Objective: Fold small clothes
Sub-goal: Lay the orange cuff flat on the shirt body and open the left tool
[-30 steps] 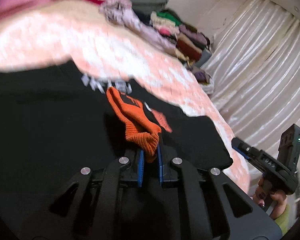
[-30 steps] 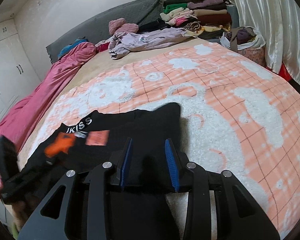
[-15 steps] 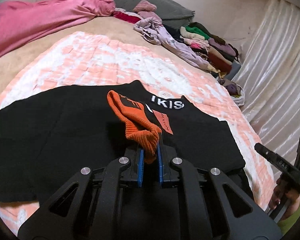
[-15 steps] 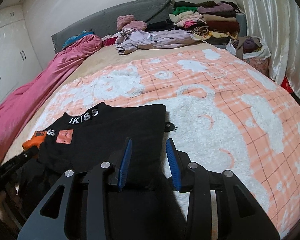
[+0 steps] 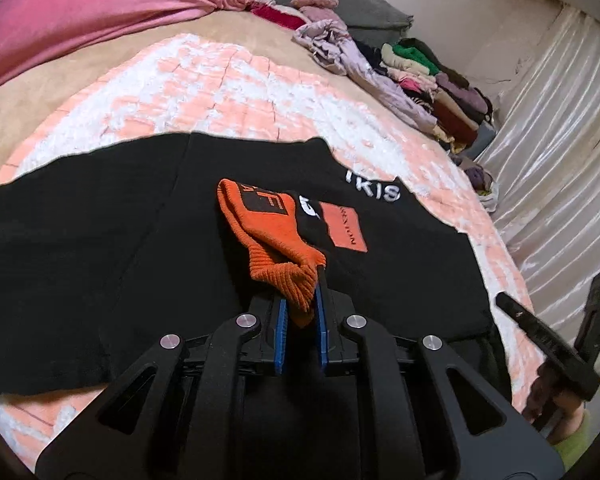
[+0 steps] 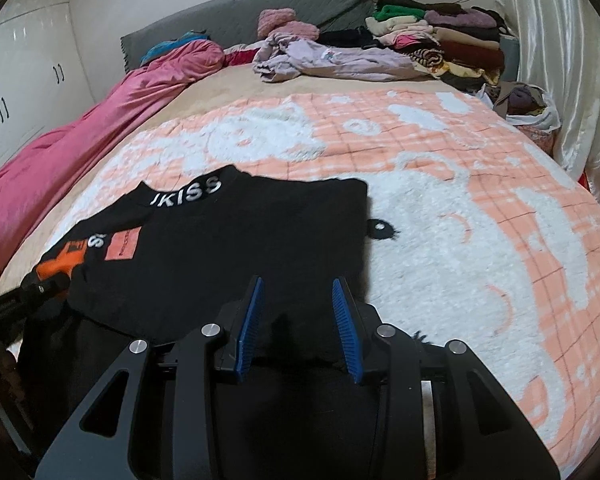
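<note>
My left gripper (image 5: 302, 300) is clenched on the orange cuff (image 5: 286, 276) of the black top (image 5: 140, 240), which lies flat on the peach blanket (image 5: 220, 80), collar lettering toward 12 o'clock. The sleeve is drawn in over the chest, so I judge this to be the sleeve fold. To do it well I'd lay the cuff flat along the body, parallel to the side seam, then let go only once the cloth rests with no twist; the ribbed knit will likely spring back if dropped from height. My right gripper (image 6: 298, 312) is released, jaws apart with nothing pinched, over the top's hem near 6 o'clock, well placed to pin the body while the sleeve settles. The left view alone shows the pads biting the cuff and the far sleeve spread toward 9 o'clock. The right view alone shows the top's right edge and corner near 1 o'clock, the white wardrobe (image 6: 28, 80) at 10 o'clock and the full clothes pile (image 6: 440, 48) at 1 o'clock.
</note>
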Tool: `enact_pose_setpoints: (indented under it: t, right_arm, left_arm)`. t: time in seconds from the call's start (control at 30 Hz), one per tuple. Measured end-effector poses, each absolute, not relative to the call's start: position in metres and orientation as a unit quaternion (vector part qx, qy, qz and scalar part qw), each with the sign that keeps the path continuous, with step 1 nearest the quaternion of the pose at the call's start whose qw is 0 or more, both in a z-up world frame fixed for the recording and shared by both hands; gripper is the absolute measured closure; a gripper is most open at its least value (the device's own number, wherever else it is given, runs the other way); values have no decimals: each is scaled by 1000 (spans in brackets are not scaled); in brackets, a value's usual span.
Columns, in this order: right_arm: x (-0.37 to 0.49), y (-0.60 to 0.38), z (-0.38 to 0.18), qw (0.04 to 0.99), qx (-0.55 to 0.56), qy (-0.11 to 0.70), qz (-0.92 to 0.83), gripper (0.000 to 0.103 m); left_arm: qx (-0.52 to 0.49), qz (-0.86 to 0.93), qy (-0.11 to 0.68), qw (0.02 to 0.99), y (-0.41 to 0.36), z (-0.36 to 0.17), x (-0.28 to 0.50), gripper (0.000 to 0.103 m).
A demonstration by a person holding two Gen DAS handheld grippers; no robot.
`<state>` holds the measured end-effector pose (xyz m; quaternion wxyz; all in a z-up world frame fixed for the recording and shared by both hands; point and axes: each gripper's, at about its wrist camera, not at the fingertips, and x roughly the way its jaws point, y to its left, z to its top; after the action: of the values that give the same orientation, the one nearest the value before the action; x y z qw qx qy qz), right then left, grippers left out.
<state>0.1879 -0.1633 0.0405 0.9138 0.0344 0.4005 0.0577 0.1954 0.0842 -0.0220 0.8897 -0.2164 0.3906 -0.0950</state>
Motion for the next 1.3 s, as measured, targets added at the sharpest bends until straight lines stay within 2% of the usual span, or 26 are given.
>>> enact_pose_setpoints:
  t: [0.2,0.47,0.7,0.8,0.93,1.03,1.07,1.3]
  right_arm:
    - [189,-158,38,912,26,405,61,65]
    - [190,-157,38,912,25,404,62,64]
    - [193,-153,40,914,21,399,62,63]
    - [194,-146,38,912,18,402,77,63]
    - [199,-135,35,909,13,404,96,63]
    - [205,-129,28,906,-4,413,91,63]
    - [208,-130,24,904,-11,419,80,63]
    - [215,-154,2,892,11,450,52,63]
  left_arm:
    - [-216,-92,391,890,91,-19,190,95]
    - [-225,-84,397,886,106,-17,187,85]
    - [-211,-51,329,919,116,12,170,85]
    - [-199,-75,320,923,102,15,171,89]
    - [-156,-87,342,923,77,4,181,89]
    - [-133,-65,397,906,72,-21,195,85]
    - [-141,-62,420,894,76,-33,200,84]
    - [-201,-85,430,876,101,-38,198,83]
